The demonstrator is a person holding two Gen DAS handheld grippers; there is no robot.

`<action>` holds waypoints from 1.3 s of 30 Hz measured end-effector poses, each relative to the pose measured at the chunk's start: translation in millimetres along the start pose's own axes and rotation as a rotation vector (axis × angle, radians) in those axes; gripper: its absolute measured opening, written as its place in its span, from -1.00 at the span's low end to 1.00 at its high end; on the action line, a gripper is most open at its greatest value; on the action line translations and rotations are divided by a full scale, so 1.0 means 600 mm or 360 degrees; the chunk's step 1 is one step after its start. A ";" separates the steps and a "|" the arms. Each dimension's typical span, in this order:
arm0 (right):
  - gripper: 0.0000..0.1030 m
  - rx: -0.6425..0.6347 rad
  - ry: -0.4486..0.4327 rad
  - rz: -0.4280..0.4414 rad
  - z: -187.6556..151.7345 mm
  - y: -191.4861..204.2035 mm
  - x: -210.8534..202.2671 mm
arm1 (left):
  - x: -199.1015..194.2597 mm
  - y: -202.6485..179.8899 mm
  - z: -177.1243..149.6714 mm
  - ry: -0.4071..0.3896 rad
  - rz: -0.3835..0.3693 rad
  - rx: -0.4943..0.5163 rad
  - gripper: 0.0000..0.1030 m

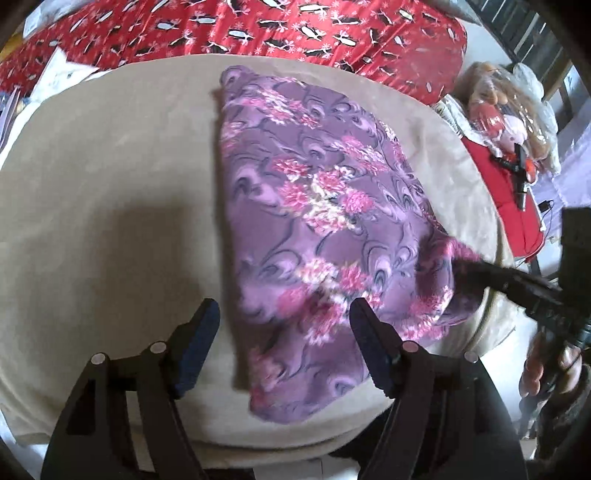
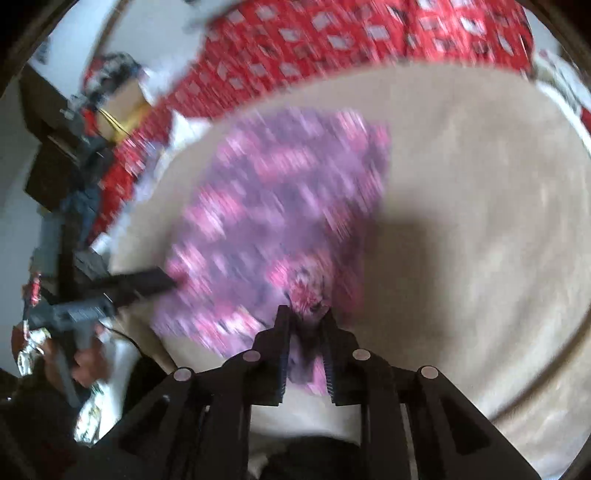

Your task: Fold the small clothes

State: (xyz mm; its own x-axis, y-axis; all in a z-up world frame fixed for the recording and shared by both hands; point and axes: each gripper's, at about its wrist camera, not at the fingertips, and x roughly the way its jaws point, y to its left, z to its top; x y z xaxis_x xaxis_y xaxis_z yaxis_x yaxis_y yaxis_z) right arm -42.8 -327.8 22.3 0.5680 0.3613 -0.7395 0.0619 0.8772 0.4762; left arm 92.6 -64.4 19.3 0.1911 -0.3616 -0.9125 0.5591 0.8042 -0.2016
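The right gripper [image 2: 306, 314] pinches a bunched edge of the one purple floral garment [image 1: 314, 206], while the left gripper [image 1: 284, 314] hangs over its near edge with jaws spread, gripping nothing. The soft, fleecy garment lies on a beige plush blanket [image 1: 110, 166]. Behind it stretches a glossy red patterned cloth [image 1: 258, 26].

Each hand-held gripper [image 1: 284, 321] has black arms, silver rivets and dark-blue ridged pads [image 1: 195, 347].
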 end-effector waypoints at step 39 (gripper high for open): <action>-0.49 0.0408 -0.0085 -0.0149 0.177 -0.083 0.176 | 0.091 0.102 0.186 -0.0042 0.0021 -0.0434 0.60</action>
State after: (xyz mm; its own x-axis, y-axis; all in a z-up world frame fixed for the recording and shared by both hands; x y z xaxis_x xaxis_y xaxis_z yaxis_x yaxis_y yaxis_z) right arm 101.4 -366.7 -28.9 0.5920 0.2595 -0.7630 0.3178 0.7949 0.5169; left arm 227.0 -87.6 -2.9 0.2198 -0.3598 -0.9068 0.3192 0.9049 -0.2816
